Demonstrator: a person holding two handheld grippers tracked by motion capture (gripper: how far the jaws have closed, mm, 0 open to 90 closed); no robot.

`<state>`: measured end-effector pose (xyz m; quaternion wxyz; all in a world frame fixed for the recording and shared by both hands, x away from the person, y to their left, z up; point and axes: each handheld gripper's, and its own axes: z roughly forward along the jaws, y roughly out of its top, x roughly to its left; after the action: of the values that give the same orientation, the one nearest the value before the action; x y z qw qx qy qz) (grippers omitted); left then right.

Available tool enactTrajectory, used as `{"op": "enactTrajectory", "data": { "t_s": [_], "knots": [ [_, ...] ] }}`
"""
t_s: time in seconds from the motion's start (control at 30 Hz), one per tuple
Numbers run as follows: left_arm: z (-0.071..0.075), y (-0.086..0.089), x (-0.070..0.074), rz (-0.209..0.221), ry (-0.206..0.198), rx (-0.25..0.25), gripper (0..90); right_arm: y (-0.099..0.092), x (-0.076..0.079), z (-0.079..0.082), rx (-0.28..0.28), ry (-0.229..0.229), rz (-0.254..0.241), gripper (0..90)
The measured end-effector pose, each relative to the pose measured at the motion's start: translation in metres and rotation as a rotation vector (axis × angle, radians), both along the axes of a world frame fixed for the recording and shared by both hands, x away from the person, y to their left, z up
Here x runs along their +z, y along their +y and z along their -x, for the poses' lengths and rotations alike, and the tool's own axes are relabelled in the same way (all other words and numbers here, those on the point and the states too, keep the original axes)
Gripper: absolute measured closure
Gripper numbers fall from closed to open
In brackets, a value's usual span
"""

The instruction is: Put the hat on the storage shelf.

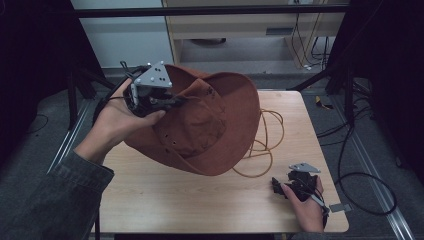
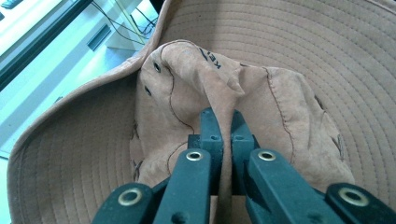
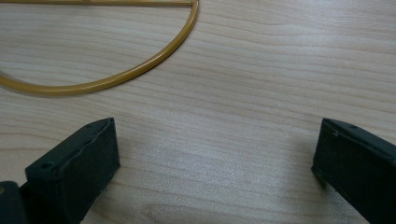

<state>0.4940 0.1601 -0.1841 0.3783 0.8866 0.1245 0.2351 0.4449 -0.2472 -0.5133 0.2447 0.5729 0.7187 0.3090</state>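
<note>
Above the wooden table [image 1: 165, 200], soft floppy brown suede hat [image 1: 220, 125] pinched at its crown fold by left gripper [image 2: 222, 122] — light, limp, best supported near brim — right gripper [image 3: 215, 158] resting wide open, holding nothing

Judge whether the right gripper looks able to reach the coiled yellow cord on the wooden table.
Probably yes. The right gripper rests open on the wooden table, and the coiled yellow cord lies on bare wood just beyond its jaws, with nothing between; the brown suede hat covers only its far loops.
</note>
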Motion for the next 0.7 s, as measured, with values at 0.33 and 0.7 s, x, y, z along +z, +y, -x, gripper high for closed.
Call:
{"op": "enactTrajectory", "data": {
  "t_s": [0.33, 0.7],
  "knots": [
    [0.001, -0.012, 0.001, -0.017, -0.004, -0.015, 88.4, 0.0, 0.0, 0.0, 0.0, 0.0, 0.0, 0.5],
    [-0.007, -0.031, 0.011, -0.039, -0.026, -0.019, 88.4, 0.0, 0.0, 0.0, 0.002, 0.001, -0.001, 0.5]
  ]
}}
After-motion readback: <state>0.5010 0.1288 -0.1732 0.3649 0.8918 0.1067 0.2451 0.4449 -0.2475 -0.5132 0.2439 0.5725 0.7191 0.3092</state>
